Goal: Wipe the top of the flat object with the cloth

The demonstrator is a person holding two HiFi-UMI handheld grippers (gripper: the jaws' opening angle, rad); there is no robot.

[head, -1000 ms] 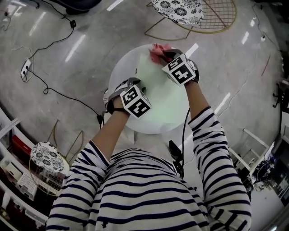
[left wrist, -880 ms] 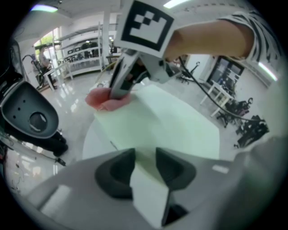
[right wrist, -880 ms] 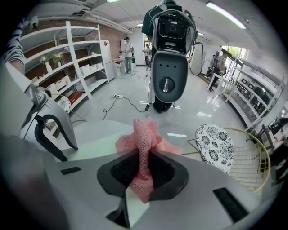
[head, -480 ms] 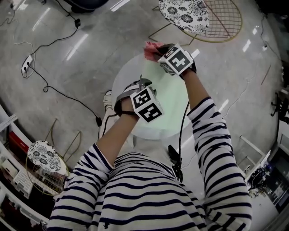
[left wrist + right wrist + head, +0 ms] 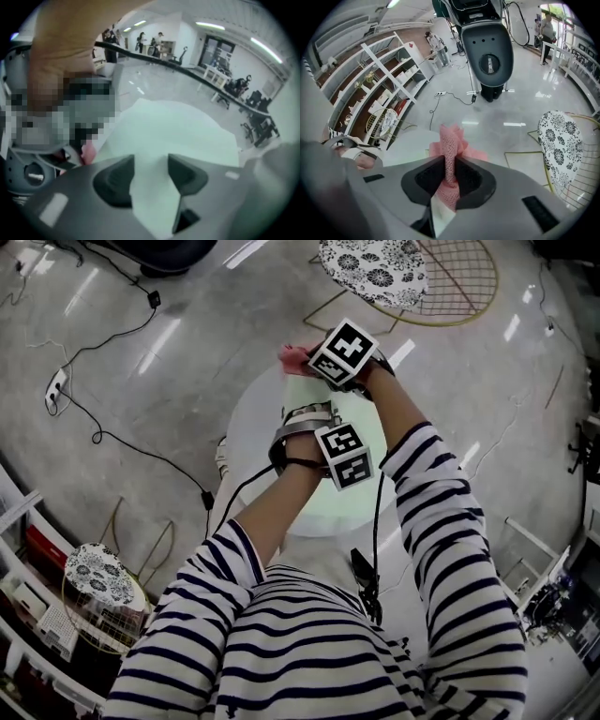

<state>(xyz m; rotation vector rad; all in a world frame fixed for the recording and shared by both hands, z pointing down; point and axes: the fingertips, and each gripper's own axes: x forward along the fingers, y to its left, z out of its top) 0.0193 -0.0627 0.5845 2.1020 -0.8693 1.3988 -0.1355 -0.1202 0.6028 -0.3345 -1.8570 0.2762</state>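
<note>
The right gripper (image 5: pixel 449 165) has its jaws pressed together on a crumpled pink mesh cloth (image 5: pixel 451 138), which is at the far edge of the pale green flat sheet (image 5: pixel 180 133). The left gripper (image 5: pixel 150 171) has its jaws opening, with an edge of that sheet between them. The sheet lies on a round white table (image 5: pixel 248 427).

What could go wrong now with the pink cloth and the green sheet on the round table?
1. The left tongs are opening with the green sheet between them, so the sheet may slide once wiping starts.
2. The right tongs pinch the pink cloth out at the far edge of the round table, so a wipe might miss the sheet or run off the rim.
</note>
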